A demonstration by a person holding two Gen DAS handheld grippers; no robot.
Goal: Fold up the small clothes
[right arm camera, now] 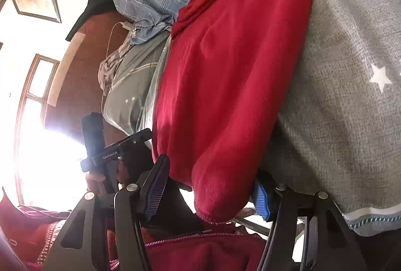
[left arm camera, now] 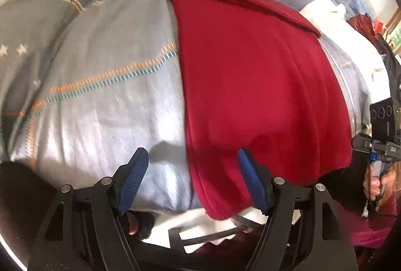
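Red garment spread flat on bed for folding; hem overhangs at 6 o'clock. Left hand-held gripper agape, straddling garment edge, gripping nothing. Right hand-held gripper parted around hem corner, pads not pressing.

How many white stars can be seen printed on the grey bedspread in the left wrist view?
2, side by side on the grey bedspread at the far left edge: one star and one star just right of it. More may be hidden under the red garment.

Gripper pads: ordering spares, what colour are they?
Blue, ribbed pads; clearest in the left wrist view.
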